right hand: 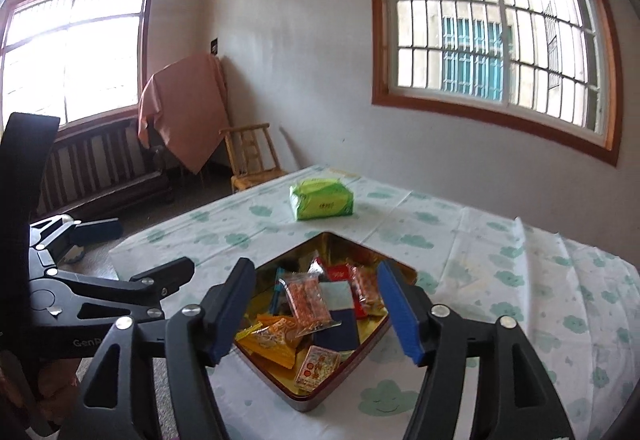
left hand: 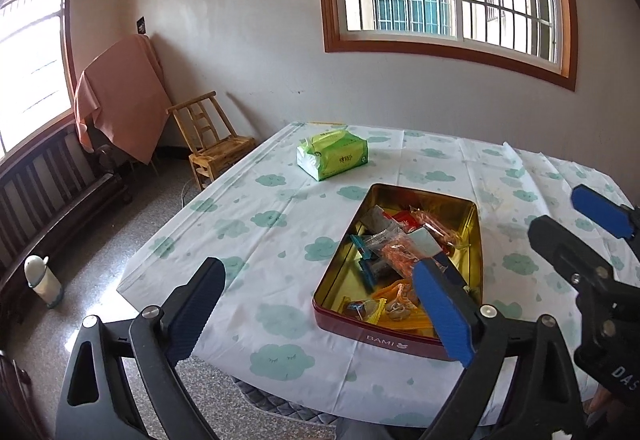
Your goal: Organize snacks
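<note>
A red tin with a gold inside (left hand: 476,236) (right hand: 400,268) sits on the table and holds several wrapped snacks (left hand: 394,252) (right hand: 310,300), orange, red, yellow and blue. My left gripper (left hand: 320,314) is open and empty, held above the table's near edge at the tin's near left corner. My right gripper (right hand: 318,310) is open and empty, held over the tin's near part. The right gripper also shows at the right of the left wrist view (left hand: 576,220). The left gripper also shows at the left of the right wrist view (right hand: 140,248).
A green tissue pack (left hand: 332,155) (right hand: 322,199) lies on the far side of the cloud-print tablecloth (left hand: 256,224) (right hand: 500,280). A small wooden chair (left hand: 214,144), a cloth-draped object (left hand: 120,96) and a dark bench (left hand: 44,176) stand by the wall. A white bottle (left hand: 42,280) stands on the floor.
</note>
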The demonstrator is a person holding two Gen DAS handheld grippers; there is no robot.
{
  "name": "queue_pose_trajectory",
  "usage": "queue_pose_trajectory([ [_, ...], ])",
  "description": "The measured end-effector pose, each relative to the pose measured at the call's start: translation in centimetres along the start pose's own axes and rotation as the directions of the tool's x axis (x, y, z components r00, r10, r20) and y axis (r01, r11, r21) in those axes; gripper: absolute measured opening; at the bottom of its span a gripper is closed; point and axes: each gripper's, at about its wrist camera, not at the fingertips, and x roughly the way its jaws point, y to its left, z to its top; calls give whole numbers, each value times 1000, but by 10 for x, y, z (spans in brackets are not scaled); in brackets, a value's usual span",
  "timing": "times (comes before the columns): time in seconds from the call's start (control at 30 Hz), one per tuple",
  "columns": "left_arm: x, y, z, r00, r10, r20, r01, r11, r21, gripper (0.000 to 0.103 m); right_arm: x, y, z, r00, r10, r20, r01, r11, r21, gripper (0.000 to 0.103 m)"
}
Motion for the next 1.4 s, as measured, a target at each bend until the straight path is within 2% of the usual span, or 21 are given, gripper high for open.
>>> queue_pose_trajectory([
  [0.2,-11,0,-3,1000,-6,14,6,1000,-17,99,-19,5,-2,997,-46,56,45,999,11,78],
  [0.53,-25,2,-5,999,2,42,-1,1000,-25,101,-42,14,-3,988,-100,121,99,995,20,82],
  [1.0,-33,3,-9,998,2,62,0,999,-32,101,-55,14,-4,983,-120,140,116,993,35,82],
  [1.4,-38,3,-11,996,10,91,-6,999,-36,102,-44,5,-10,984,-160,76,155,986,68,82],
])
